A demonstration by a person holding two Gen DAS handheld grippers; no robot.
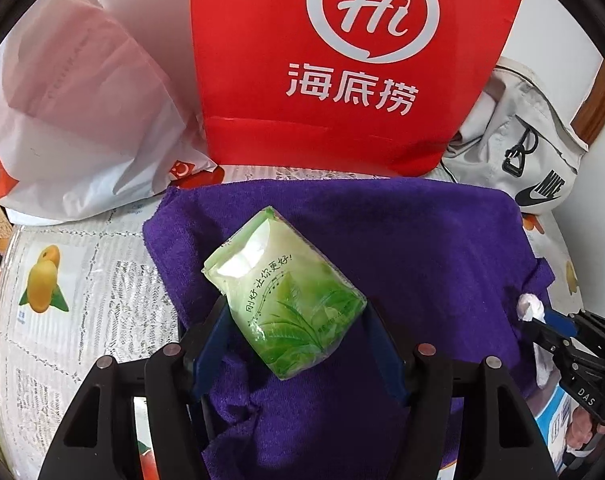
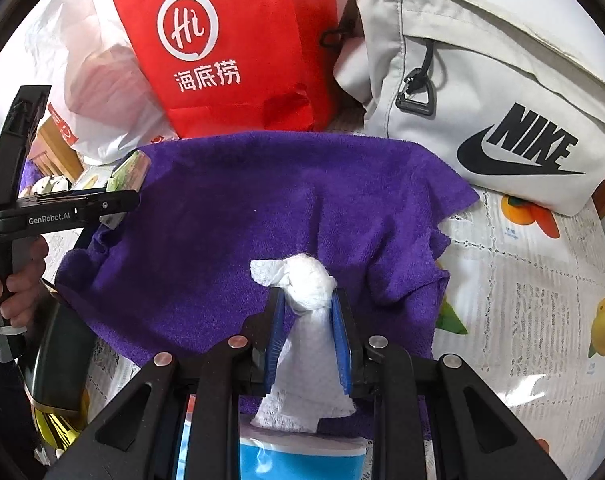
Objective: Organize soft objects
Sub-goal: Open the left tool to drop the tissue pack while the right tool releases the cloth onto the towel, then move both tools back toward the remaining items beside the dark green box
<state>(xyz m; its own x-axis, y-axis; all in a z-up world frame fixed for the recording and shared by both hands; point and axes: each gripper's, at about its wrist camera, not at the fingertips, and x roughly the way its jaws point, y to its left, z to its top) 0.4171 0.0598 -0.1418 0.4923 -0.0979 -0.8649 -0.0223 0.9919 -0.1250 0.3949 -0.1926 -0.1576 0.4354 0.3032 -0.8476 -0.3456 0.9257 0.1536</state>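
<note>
The left hand-held gripper (image 1: 296,330) is nearest in its own view, and it is about half open, with a green tissue pack (image 1: 284,294) between its two blue pads. Both pads press on the sides of the pack, so the pack is gripped. The pack is tilted and sits over the purple towel (image 1: 422,248); whether it touches the towel I cannot tell.

The right hand-held gripper (image 2: 307,312) is almost closed and grips a white crumpled cloth (image 2: 306,280). The knotted top of the cloth stands out past the fingertips, and its loose end hangs back between the fingers. It is also over the purple towel, near the towel's front edge. Below the fingers a blue and white package (image 2: 298,456) is partly seen.

In the right wrist view a hand (image 2: 18,276) of the person holds the handle of the left tool, at the left side.

The purple towel lies spread on the bench (image 2: 534,320), which is covered with a white cloth with fruit pictures. Behind the towel, along the back edge of the bench, stand three bags: a white plastic bag (image 1: 74,120) at the left, a red paper bag (image 1: 342,68) with a white "Hi" logo in the middle, and a light grey Nike bag (image 2: 482,92) at the right. The red bag touches the back edge of the towel.
</note>
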